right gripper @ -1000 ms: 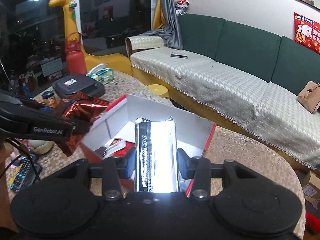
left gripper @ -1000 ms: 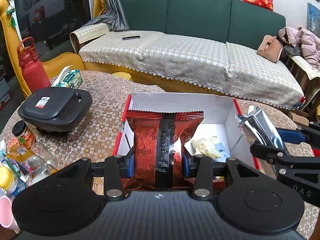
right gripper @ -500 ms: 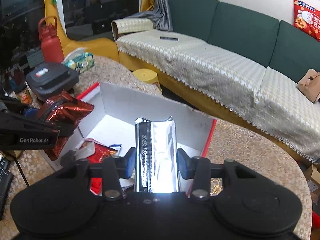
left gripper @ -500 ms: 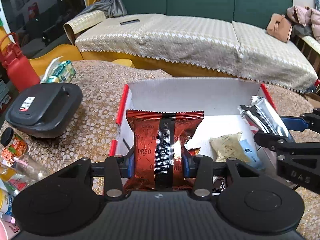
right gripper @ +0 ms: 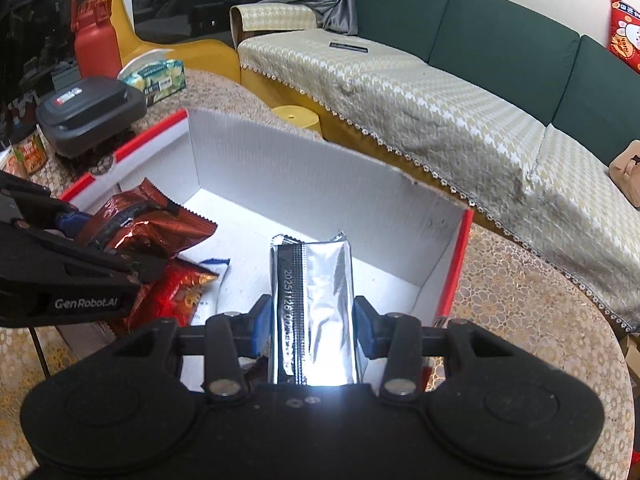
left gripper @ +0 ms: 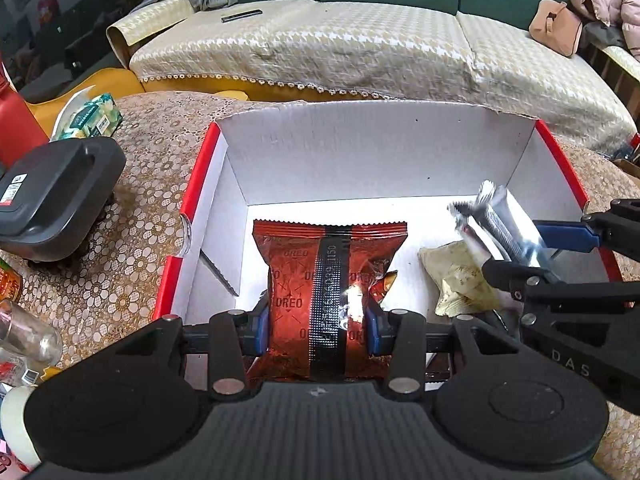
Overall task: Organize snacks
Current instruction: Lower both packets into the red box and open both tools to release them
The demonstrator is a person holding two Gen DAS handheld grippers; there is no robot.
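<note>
My left gripper (left gripper: 318, 322) is shut on a red Oreo packet (left gripper: 328, 280) and holds it inside the open white box with red rims (left gripper: 360, 160). My right gripper (right gripper: 312, 326) is shut on a silver foil packet (right gripper: 316, 304), also held inside the box (right gripper: 312, 176), to the right of the Oreo packet (right gripper: 152, 224). The silver packet (left gripper: 492, 224) and right gripper show at the right of the left wrist view. A beige snack bag (left gripper: 460, 276) and a red snack bag (right gripper: 176, 292) lie on the box floor.
The box stands on a round table with a patterned cloth (left gripper: 132, 232). To its left are a black case (left gripper: 52, 196), a tissue pack (left gripper: 88, 116), a red bottle (right gripper: 96, 36) and jars (left gripper: 24, 332). A green sofa with a beige cover (left gripper: 360, 52) is behind.
Both grippers have moved forward and down over the box, bringing the Oreo packet and the silver packet from above its rim to inside it. Both stay shut.
</note>
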